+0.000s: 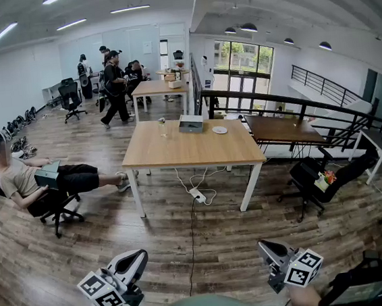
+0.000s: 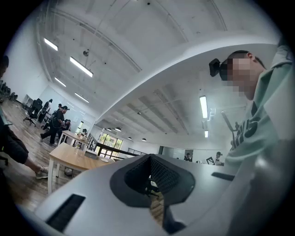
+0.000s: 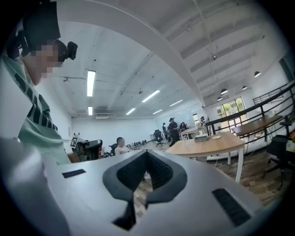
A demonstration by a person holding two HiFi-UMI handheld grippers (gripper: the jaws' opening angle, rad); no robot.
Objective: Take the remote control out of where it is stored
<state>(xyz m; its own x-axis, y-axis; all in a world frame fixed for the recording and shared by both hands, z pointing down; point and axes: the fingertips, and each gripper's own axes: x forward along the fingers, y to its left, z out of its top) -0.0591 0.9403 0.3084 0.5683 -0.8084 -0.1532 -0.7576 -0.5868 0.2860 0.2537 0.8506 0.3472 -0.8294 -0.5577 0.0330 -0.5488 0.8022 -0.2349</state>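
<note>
Left tongs, right tongs shut; table ahead

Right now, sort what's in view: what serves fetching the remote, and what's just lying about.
Job: left gripper, right gripper, both shut; grey box on the wooden table, possibly the storage. No remote visible.
Lying about: plate, power strip, black office chair.

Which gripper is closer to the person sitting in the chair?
Left. The left gripper sits below and right of the seated person; the right gripper is farther right.
</note>
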